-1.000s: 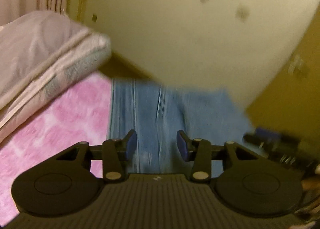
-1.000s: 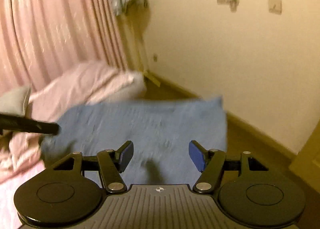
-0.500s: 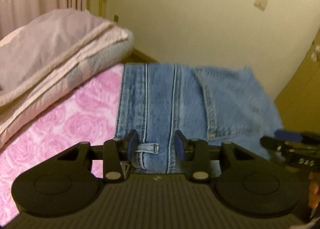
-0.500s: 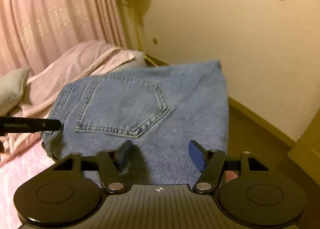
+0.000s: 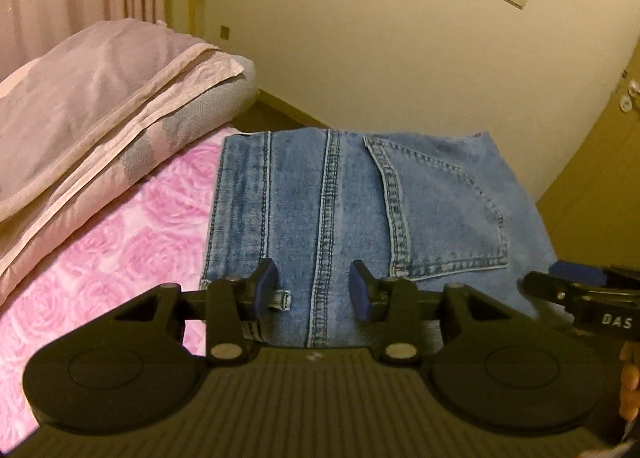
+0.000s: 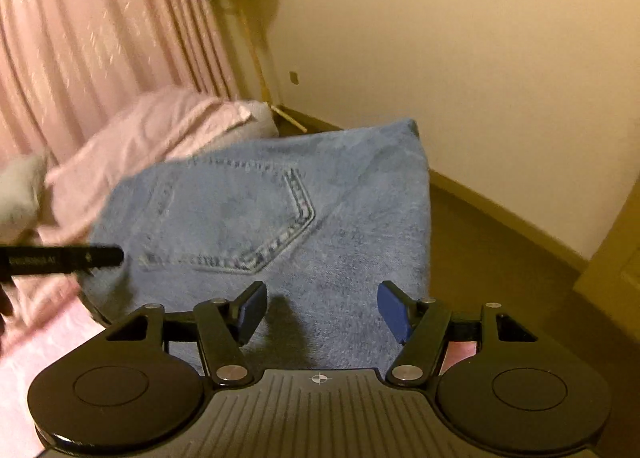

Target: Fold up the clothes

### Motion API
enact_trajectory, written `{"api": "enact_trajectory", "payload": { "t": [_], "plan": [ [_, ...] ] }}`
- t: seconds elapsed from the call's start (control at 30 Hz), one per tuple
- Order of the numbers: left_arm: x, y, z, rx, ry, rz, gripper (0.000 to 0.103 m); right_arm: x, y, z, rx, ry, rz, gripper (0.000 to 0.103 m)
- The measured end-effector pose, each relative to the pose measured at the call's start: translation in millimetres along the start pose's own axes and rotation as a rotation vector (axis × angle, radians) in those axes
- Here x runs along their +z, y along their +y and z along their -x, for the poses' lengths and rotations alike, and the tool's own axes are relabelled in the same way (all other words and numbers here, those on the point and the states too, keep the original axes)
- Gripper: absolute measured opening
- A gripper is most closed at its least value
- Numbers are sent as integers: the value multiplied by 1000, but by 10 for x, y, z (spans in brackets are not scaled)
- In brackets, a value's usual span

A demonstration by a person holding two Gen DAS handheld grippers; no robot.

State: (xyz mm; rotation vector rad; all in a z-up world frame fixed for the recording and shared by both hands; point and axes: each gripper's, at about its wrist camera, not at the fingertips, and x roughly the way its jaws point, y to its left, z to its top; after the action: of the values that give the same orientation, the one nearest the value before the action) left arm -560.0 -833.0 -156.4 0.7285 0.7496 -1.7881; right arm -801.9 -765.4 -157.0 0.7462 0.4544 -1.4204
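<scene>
The jeans are seen lying flat in a compact folded rectangle at the bed's far corner, back pocket up. Both tools, left and right, are held apart over the near edge, clamped on nothing. Whether another fold is due or the folding is finished cannot be judged.

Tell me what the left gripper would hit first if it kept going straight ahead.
Most likely the folded jeans: the open left gripper points along the denim's centre seam, low over the waistband end. Depth is unclear, so it might skim over the fabric.

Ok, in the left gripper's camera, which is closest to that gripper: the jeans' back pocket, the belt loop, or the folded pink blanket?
1. Belt loop, just beside the left gripper's left finger.
2. Back pocket, ahead to the right on the jeans.
3. Folded pink blanket, far off left.
</scene>
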Motion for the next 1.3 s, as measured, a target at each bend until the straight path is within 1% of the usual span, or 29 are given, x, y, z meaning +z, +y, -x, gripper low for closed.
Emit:
{"api": "enact_trajectory", "payload": {
  "t": [0.07, 0.1, 0.2, 0.23, 0.27, 0.3, 0.37, 0.5, 0.57, 0.6, 0.63, 0.73, 0.83, 0.93, 1.1, 1.3],
  "plan": [
    [16, -18, 81, 17, 9, 12, 39, 6, 6, 101, 4, -6, -28, 65],
    [24, -27, 121, 26, 13, 17, 39, 6, 38, 134, 0, 3, -32, 65],
    [6, -51, 268, 57, 25, 35, 45, -42, 131, 269, -6, 24, -36, 67],
    [-26, -64, 337, 65, 27, 38, 46, -88, 173, 343, -17, 21, -36, 70],
    [-68, -82, 411, 69, 28, 38, 46, -135, 215, 419, -27, 16, -36, 83],
    [-112, -101, 485, 72, 29, 37, 47, -182, 257, 494, -38, 12, -35, 93],
    [-208, -138, 633, 72, 33, 25, 49, -284, 346, 648, -52, 7, -39, 94],
    [-428, -187, 967, 60, 32, 0, 51, -470, 559, 961, -68, 6, -59, 94],
    [-543, -183, 1165, 61, 25, -11, 54, -558, 687, 1129, -81, 1, -64, 96],
    [-605, -170, 1269, 62, 20, -18, 55, -617, 764, 1224, -89, -5, -63, 100],
    [-672, -148, 1379, 64, 16, -24, 56, -676, 840, 1320, -98, -10, -61, 102],
    [-887, -67, 1686, 77, 8, -37, 57, -877, 1067, 1549, -116, -20, -51, 102],
    [-1131, 44, 2009, 70, 0, -46, 59, -1111, 1301, 1778, -132, -23, -48, 102],
    [-1370, 145, 2286, 69, 2, -58, 59, -1341, 1515, 2000, -149, -27, -52, 102],
    [-1680, 223, 2614, 57, 0, -90, 59, -1612, 1778, 2319, -189, -49, -61, 102],
    [-1772, 187, 2838, 42, -24, -117, 59, -1706, 1909, 2617, -229, -92, -81, 102]
  ]
}}
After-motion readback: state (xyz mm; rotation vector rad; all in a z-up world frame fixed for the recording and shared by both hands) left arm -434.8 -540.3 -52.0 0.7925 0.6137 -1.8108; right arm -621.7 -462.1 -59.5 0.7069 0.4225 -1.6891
